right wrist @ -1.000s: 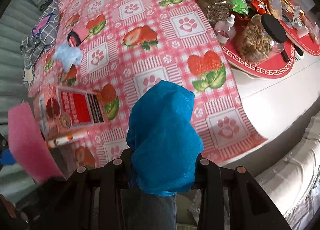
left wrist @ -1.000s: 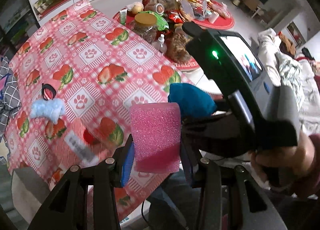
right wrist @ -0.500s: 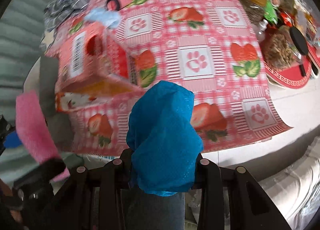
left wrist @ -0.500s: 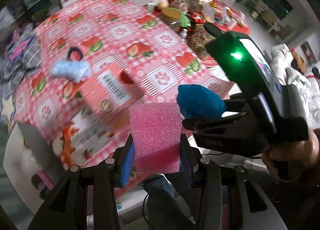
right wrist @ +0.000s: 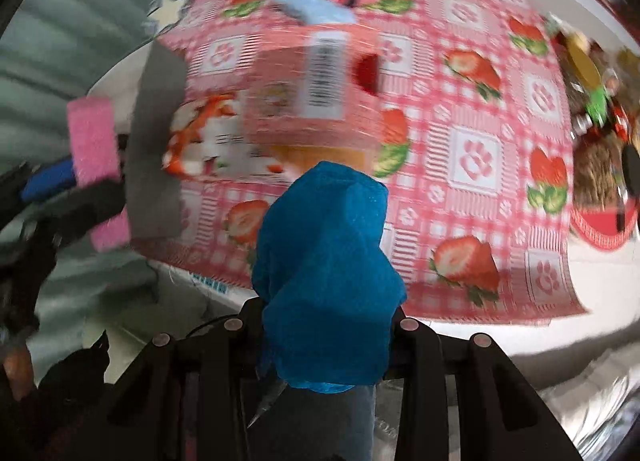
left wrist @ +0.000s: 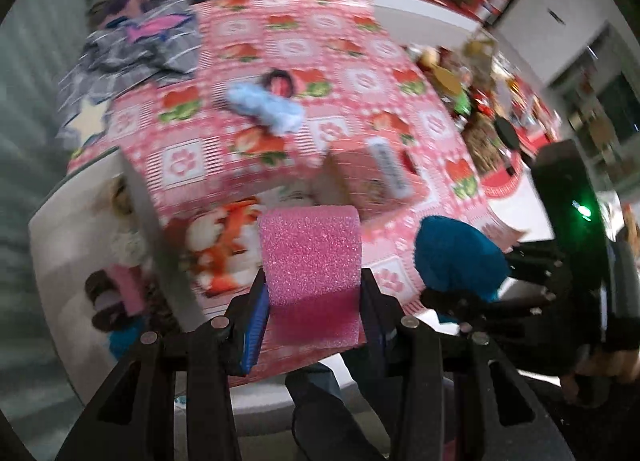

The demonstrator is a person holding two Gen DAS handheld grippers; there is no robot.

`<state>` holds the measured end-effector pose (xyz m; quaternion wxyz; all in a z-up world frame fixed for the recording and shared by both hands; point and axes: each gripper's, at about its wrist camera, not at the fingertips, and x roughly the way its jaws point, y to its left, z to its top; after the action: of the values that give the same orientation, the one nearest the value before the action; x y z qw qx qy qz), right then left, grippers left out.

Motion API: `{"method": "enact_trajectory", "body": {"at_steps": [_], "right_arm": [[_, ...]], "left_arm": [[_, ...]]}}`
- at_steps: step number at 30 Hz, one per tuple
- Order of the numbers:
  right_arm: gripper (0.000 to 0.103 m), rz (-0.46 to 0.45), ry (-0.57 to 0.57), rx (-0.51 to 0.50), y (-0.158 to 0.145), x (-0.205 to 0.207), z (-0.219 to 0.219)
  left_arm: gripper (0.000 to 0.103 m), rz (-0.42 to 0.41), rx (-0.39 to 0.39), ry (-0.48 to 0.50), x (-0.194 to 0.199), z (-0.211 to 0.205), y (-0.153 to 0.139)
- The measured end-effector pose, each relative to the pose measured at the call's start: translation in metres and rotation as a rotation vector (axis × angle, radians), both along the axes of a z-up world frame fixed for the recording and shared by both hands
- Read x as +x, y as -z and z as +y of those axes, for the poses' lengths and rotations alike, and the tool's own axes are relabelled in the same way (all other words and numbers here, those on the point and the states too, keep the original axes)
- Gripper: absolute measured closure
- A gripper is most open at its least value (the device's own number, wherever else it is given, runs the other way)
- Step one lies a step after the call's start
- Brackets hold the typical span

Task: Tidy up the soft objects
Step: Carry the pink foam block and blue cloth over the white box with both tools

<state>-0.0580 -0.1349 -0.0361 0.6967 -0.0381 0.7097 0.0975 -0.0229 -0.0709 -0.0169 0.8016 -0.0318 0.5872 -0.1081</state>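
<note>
**Two loads in the air, one small box to hit**

Both claws are full. The left gripper [left wrist: 314, 301] is clamped on a pink sponge [left wrist: 312, 261], low and centre in its own view. The right gripper [right wrist: 326, 321] pinches a bunched blue cloth [right wrist: 326, 277], low and centre in its view, and shows again at the right of the left view. Both hang over the near edge of the table [left wrist: 248, 149], off the strawberry cloth.

The likely target is the pink box [right wrist: 316, 85], centre of the right view, just above the blue cloth. From here I can't see its opening clearly; the pictures are smeared with motion.

What could go wrong, as I judge it:

- The two grippers are near each other. If both go for the box at once, they may knock together or jam at the opening.
- The box looks light and sits near the table edge. A push from a claw coming in at an angle could tip it or shove it off.
- The blue cloth is loose and droops over its claw. On release it may cling to a finger or drape over the box wall instead of dropping in.
- The sponge is squeezed. Let go, it could spring sideways and miss.
- A pale blue fluffy thing [left wrist: 264, 107] lies on the table, upper centre of the left view, yet to be collected.
</note>
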Motion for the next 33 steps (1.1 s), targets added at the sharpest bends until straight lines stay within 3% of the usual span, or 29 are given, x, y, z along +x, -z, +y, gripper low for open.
{"method": "enact_trajectory", "body": {"at_steps": [14, 23, 33], "right_arm": [[0.065, -0.023, -0.253, 0.023, -0.020, 0.020, 0.088], [0.065, -0.010, -0.397, 0.037, -0.017, 0.028, 0.144], [0.065, 0.001, -0.515, 0.069, -0.012, 0.028, 0.195]], "left_arm": [[0.057, 0.008, -0.005, -0.333, -0.026, 0.106, 0.006], [0.057, 0.032, 0.001, -0.522, -0.053, 0.159, 0.016], [0.057, 0.074, 0.006, -0.638, -0.072, 0.187, 0.031]]}}
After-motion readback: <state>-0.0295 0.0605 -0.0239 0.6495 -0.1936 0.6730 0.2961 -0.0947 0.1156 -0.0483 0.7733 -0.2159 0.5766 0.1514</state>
